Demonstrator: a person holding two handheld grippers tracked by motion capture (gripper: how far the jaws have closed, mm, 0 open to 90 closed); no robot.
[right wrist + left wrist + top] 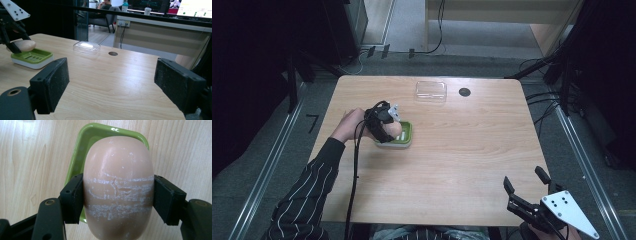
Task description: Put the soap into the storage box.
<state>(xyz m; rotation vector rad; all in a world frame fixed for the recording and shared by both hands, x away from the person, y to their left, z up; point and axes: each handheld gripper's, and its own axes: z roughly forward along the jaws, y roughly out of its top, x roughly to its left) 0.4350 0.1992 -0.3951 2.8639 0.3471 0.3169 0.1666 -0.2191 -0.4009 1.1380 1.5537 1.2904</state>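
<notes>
- The left hand-held gripper (pixel 117 202) clamps a pale pink soap bar (pixel 118 187) by its sides.
- White scuff lines cross the bar.
- Beneath it sits a green soap dish (pixel 85 152) on the wooden table (pixel 30 157).

The soap bar (pixel 118 187) between the left tool's (pixel 117 197) black pads is pale pinkish beige, streaked with white scratch lines. Under it sits a lime-green soap dish (pixel 82 152) on a white base. The counter (pixel 472 150) is light wood grain. Beyond the dish lies a clear lid (pixel 431 92). The sleeve (pixel 307 200) behind the left tool is black with thin white stripes.
</notes>
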